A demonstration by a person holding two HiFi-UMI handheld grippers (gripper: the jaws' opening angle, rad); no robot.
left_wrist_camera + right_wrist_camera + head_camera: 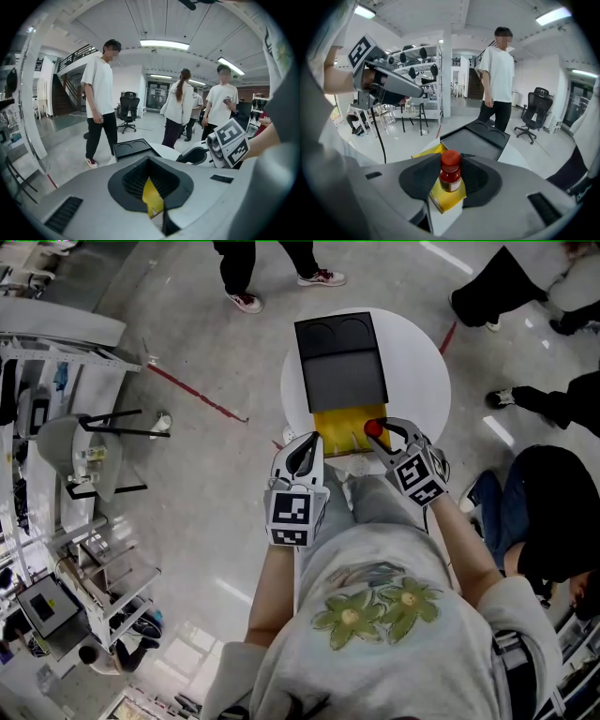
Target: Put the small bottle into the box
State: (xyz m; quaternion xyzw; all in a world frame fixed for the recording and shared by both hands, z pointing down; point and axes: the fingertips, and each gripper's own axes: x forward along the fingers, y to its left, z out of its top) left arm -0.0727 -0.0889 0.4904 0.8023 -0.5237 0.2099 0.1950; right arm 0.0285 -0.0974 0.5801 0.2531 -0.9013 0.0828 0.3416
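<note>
Right gripper (450, 168) grasping small bottle (451, 182), sides hidden by pads, left gripper (153, 197) seemingly pinching box (339, 426) flap

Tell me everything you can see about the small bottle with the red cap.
The small bottle looks clear, with dark reddish contents, a red cap and a pale label band. It stands upright, clamped at its sides between the right gripper's dark pads, over the yellow box on the white table.

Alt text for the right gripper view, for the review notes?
The right gripper holds a small bottle with a red cap upright over a yellow box. A dark tray lies beyond it, and a person stands behind.
</note>
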